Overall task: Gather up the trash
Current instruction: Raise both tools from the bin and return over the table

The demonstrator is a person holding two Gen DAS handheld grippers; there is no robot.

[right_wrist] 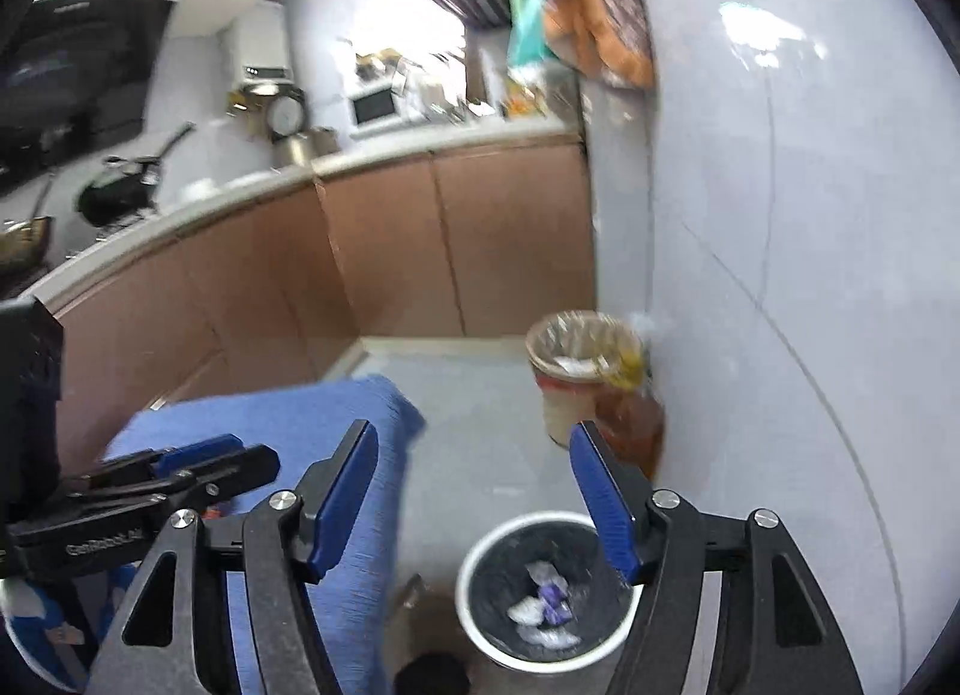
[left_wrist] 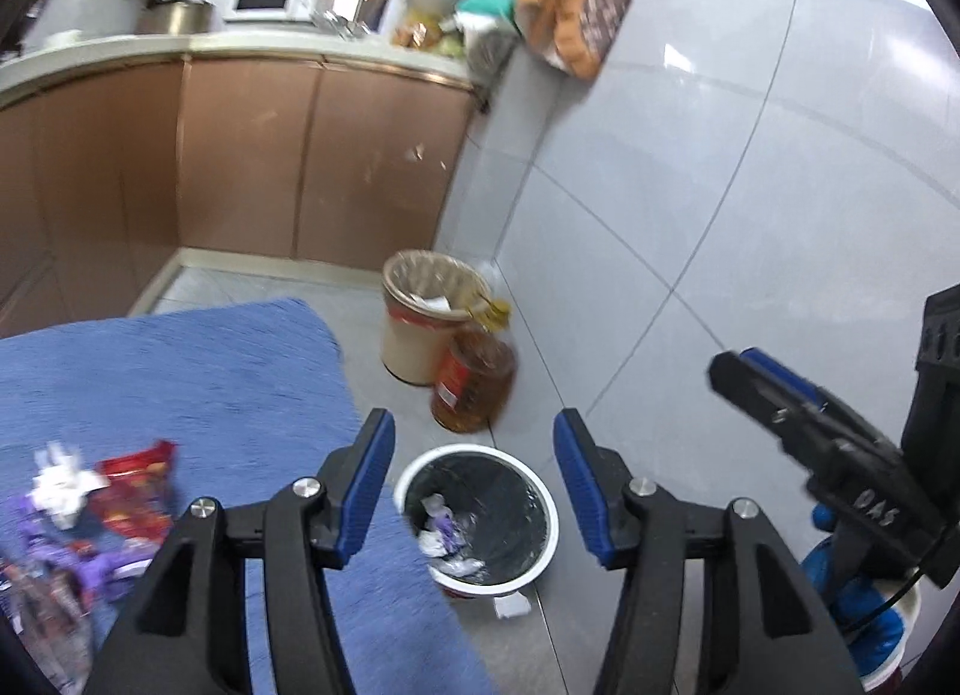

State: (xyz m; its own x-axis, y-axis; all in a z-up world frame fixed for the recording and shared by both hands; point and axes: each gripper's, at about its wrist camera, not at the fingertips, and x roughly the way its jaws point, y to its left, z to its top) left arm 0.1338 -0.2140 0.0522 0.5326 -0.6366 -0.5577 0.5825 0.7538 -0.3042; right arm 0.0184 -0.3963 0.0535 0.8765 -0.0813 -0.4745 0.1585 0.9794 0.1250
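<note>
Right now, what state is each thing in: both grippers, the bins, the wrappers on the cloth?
Left gripper: open, empty.
Right gripper: open, empty.
White round bin with black liner: open, some crumpled wrappers inside.
Beige lined bin: open, paper inside.
Red snack wrapper: lying on blue cloth.

The left gripper [left_wrist: 474, 491] is showing black frames, silver screws and ribbed blue pads [left_wrist: 367, 491]. The right gripper [right_wrist: 474, 500] is looking identical. White lettering is marking each body.

Two bins stand on the floor: a white one [left_wrist: 477, 521] at lower centre, a beige one [left_wrist: 429, 314] mid-frame. One oil bottle [left_wrist: 474, 377], one blue mat [left_wrist: 180, 383], two grippers.
</note>
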